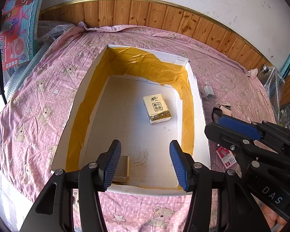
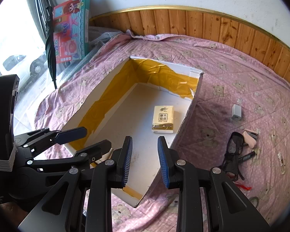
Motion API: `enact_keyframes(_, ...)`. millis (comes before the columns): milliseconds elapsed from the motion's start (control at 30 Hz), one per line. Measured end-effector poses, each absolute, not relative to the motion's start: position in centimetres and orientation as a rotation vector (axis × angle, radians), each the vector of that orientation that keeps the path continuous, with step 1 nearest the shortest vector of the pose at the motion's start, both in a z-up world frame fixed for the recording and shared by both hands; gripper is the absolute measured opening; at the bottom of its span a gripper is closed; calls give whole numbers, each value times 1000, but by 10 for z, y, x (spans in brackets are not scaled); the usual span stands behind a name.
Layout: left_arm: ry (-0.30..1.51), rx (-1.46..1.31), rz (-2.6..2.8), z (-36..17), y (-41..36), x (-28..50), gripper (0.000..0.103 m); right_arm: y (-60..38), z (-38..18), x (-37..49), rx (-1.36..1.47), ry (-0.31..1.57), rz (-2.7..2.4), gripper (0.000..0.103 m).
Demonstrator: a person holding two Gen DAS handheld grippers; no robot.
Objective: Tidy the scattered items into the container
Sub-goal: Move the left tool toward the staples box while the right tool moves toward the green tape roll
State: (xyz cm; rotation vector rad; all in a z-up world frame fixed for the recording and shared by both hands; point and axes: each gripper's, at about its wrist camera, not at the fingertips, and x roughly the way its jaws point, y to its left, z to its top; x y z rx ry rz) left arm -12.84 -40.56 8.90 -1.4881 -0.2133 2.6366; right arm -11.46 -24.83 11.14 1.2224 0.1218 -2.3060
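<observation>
We see pink bear-print quilt (image 1: 38, 96), wood-panelled wall (image 1: 164, 17) behind, white box (image 1: 200, 116) holding tissue pack (image 1: 157, 108) — our left gripper (image 1: 145, 162) and right gripper (image 2: 145, 160) both spread apart, empty.

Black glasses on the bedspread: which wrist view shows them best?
The right wrist view: the glasses lie fully visible on the bedspread, right of the box. In the left wrist view the right claw hides all but part of one rim.

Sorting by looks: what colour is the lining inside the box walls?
Golden yellow lining on the white box, clearest in the left wrist view.
</observation>
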Motion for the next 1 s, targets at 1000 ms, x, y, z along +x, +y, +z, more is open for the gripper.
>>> enact_keyframes(1000, -30, -1382, 2570, 124, -311, -95, 54, -140, 123, -75, 1178, -80, -2450, 29)
